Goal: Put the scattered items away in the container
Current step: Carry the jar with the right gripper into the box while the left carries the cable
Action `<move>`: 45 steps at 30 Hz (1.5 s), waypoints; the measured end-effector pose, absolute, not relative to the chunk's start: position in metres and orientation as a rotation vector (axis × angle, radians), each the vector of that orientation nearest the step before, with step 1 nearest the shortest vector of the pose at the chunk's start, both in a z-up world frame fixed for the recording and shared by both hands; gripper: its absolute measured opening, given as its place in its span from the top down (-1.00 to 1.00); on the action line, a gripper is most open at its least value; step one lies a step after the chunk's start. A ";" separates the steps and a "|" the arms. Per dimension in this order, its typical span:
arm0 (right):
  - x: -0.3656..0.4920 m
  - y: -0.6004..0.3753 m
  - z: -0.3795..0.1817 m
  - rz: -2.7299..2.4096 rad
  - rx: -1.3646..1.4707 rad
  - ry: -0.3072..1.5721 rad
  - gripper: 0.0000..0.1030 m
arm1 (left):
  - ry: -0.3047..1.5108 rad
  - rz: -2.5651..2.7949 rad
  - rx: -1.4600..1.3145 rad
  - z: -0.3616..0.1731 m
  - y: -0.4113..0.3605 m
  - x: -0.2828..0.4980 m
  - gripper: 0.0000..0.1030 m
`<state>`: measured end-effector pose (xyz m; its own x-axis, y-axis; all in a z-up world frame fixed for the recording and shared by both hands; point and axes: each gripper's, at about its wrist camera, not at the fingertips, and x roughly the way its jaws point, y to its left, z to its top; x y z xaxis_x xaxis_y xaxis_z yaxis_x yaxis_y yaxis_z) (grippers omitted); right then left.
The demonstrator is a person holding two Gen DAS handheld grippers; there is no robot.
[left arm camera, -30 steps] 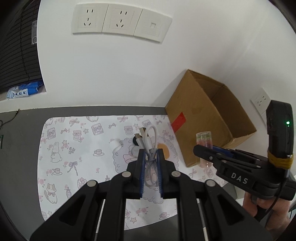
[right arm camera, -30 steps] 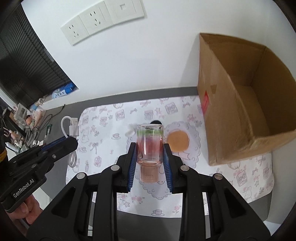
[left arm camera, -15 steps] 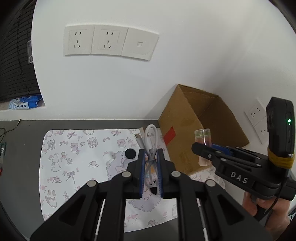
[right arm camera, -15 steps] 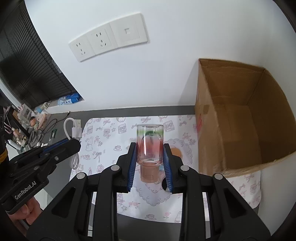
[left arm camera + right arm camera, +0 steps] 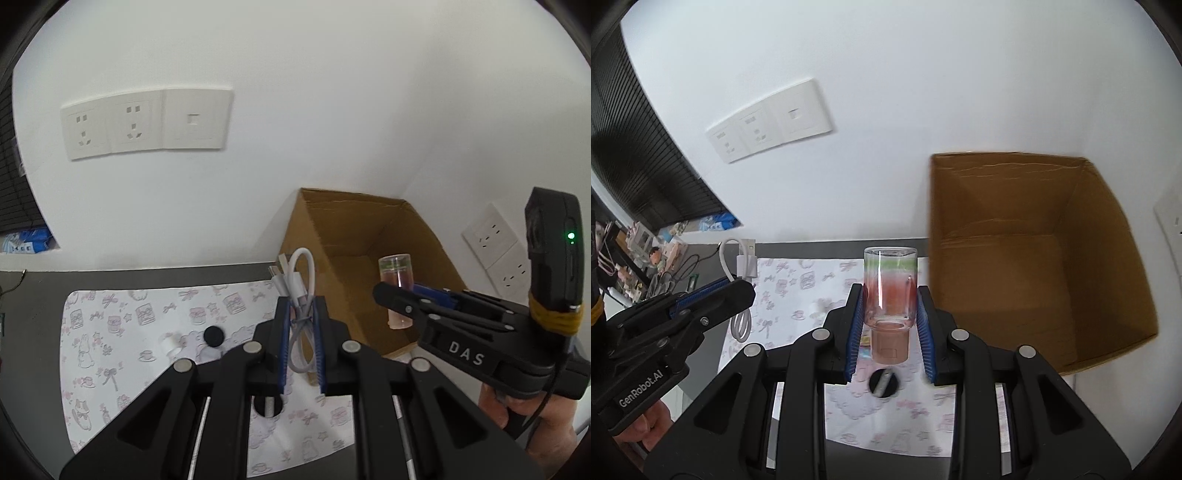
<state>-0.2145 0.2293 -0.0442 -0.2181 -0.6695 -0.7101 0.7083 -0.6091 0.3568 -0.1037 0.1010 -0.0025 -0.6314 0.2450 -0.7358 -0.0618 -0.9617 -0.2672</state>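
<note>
Carrying both loads, we had the left gripper [image 5: 300, 345] clamping the white cable [image 5: 300, 295] and the right gripper [image 5: 889, 326] clamping the glass bottle [image 5: 889, 291]; the cardboard box [image 5: 1108, 332] at two o'clock looked empty, so clearing its rim first seemed wise

Both hand-held grippers [image 5: 300, 341] [image 5: 889, 332] clamped, raised.

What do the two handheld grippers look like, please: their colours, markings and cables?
Both are matte black plastic with blue ribbed pads on the inner faces of the fingers and round silver screws on the linkages. The right gripper bears white "DAS" lettering, a yellow band, a green light and a thin black cable. The left gripper reads "GenRobot.AI" in white. No sleeves are visible.
</note>
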 end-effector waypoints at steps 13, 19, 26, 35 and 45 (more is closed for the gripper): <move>-0.290 0.291 -0.057 -2.010 1.145 0.034 0.45 | -0.272 2.603 -1.254 -0.008 0.193 -0.141 0.77; -0.312 0.309 -0.075 -2.013 1.189 0.040 0.45 | -0.269 2.576 -1.287 -0.022 0.220 -0.156 0.77; -0.329 0.314 -0.104 -2.014 1.257 0.082 0.45 | -0.243 2.546 -1.341 -0.043 0.241 -0.172 0.77; -0.338 0.310 -0.140 -1.983 1.342 0.165 0.45 | -0.206 2.493 -1.460 -0.084 0.256 -0.188 0.77; -0.350 0.302 -0.172 -1.971 1.445 0.303 0.45 | -0.184 2.424 -1.588 -0.124 0.267 -0.203 0.77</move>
<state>-0.3499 0.3017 -0.1719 -0.1658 -0.3743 -0.9124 0.6308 -0.7514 0.1936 -0.2033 0.2669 -0.1245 -0.3821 0.2648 -0.8854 -0.1279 -0.9640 -0.2331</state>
